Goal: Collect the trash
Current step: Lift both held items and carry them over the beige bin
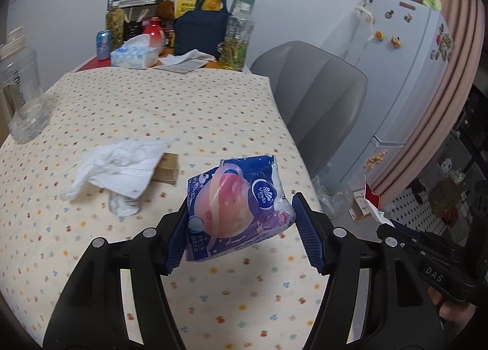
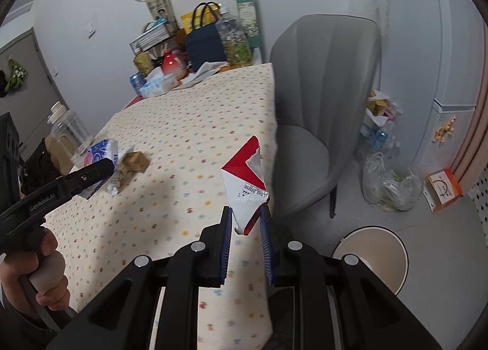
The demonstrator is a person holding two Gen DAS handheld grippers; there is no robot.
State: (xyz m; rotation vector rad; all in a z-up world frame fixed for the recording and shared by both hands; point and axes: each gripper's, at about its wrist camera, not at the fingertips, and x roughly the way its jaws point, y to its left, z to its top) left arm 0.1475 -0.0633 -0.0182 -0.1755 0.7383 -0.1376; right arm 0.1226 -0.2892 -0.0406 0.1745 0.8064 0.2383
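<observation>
Left gripper (image 1: 241, 225) grasps a tissue pack (image 1: 236, 209), lifted clear of the bench (image 1: 152, 106). Right gripper (image 2: 245, 238) clenched on a torn red-and-white carton (image 2: 245, 185), at the bench edge. Two pieces in hand, none binned yet. Left behind: crumpled tissues (image 1: 119, 167) and a small brown box (image 1: 166, 168). Farther: dotted cloth, clutter along the wall, grey chair (image 2: 320, 112), clear rubbish bag (image 2: 390, 185) on the floor.

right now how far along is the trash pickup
Midway, by the look of it. In hand: left gripper holds the tissue pack wrapper, right gripper holds the torn red-and-white carton. Left on the table: crumpled white paper and a small cardboard box.
</observation>
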